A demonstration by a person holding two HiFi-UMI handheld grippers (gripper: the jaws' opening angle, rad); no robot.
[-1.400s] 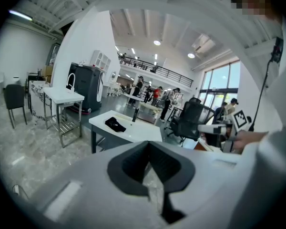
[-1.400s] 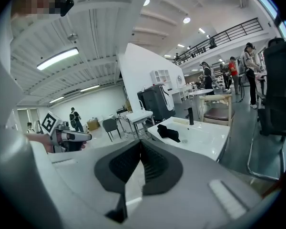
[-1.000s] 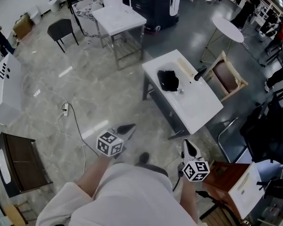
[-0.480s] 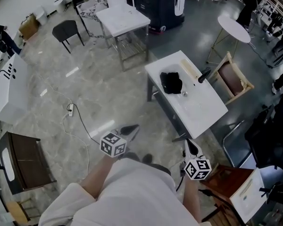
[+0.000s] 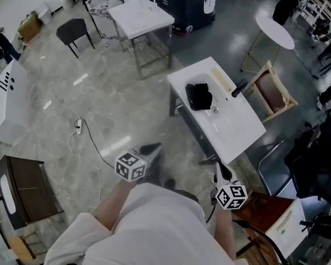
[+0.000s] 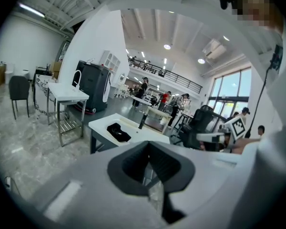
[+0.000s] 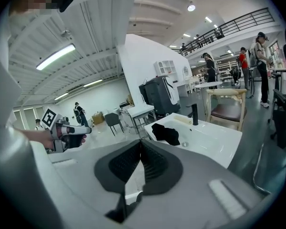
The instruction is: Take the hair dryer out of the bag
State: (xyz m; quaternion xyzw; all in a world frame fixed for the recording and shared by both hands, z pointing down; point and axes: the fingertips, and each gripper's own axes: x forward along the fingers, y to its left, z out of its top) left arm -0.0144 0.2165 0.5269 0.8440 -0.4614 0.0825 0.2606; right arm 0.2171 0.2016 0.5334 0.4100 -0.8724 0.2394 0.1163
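The bag [image 5: 198,95] is black, the table [image 5: 240,131] white, the floor [image 5: 99,104] grey-veined marble.

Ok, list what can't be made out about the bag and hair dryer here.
- Hair dryer: seen in no view; whether the black bag holds it cannot be told.
- Bag's opening: too small and dark in the head view and both gripper views.
- Small shiny thing beside the bag: too small to name.

bag [image 5: 198,95] on table [image 5: 238,130] | faucet [image 5: 237,87] right of bag — chair [image 5: 271,90] further right
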